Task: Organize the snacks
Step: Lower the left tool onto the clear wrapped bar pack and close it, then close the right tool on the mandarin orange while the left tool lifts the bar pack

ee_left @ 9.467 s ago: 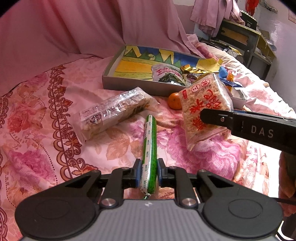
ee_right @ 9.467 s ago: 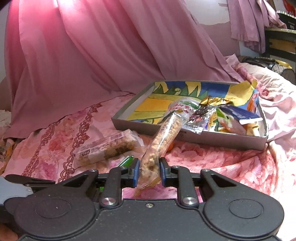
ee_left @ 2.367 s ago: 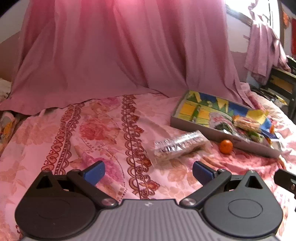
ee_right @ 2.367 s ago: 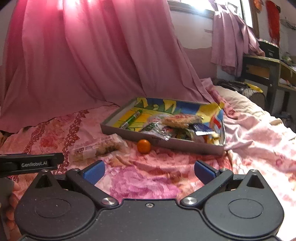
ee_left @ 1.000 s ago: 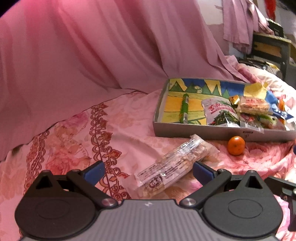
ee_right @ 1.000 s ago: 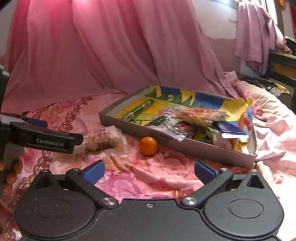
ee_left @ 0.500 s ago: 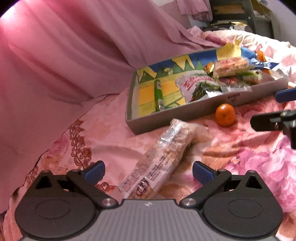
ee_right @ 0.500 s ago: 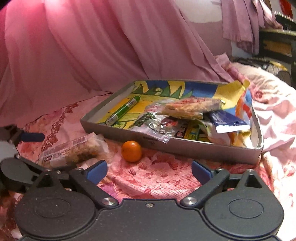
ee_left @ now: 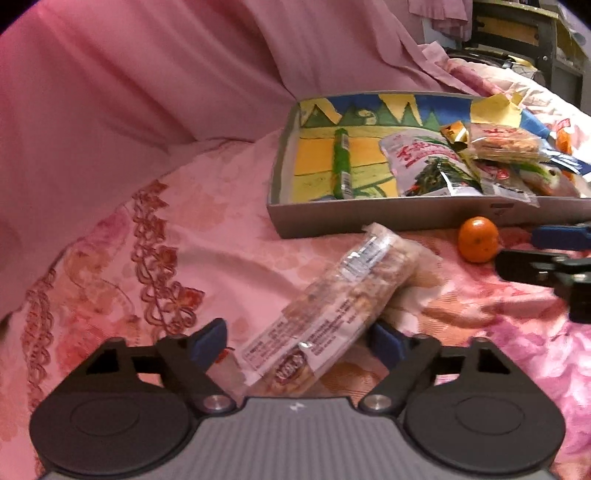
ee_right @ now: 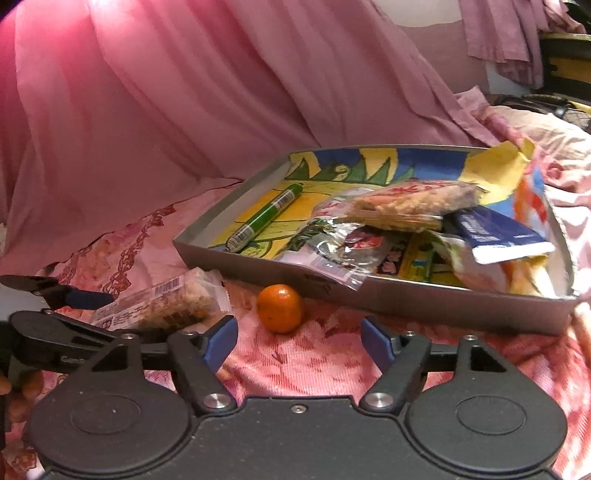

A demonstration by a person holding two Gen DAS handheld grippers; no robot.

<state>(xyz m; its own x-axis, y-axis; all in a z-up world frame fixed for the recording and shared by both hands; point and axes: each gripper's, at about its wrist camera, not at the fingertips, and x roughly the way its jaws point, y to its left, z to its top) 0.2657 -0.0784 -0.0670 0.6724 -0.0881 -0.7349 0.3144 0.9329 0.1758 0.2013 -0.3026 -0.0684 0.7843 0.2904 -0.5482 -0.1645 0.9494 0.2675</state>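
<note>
A long clear-wrapped snack bar [ee_left: 332, 306] lies on the pink floral bedspread, its near end between the open fingers of my left gripper [ee_left: 299, 341]; I cannot tell whether they touch it. It also shows in the right wrist view [ee_right: 162, 302]. A small orange [ee_right: 279, 308] sits in front of the grey tray [ee_right: 406, 299], just beyond my open, empty right gripper [ee_right: 299, 341]; the orange also shows in the left wrist view [ee_left: 478, 239]. The tray [ee_left: 369, 218] holds a green stick snack [ee_left: 341, 168] and several packets.
A pink curtain [ee_right: 184, 92] hangs behind the bed. Dark furniture [ee_left: 517, 26] stands at the far right. The right gripper's fingers [ee_left: 535, 266] show at the right edge of the left wrist view. The bedspread [ee_left: 166, 258] lies left of the tray.
Both grippers have moved closer and lower. The snack bar now lies between the left fingers, and the orange is nearer the right gripper. Both jaws look a little narrower.
</note>
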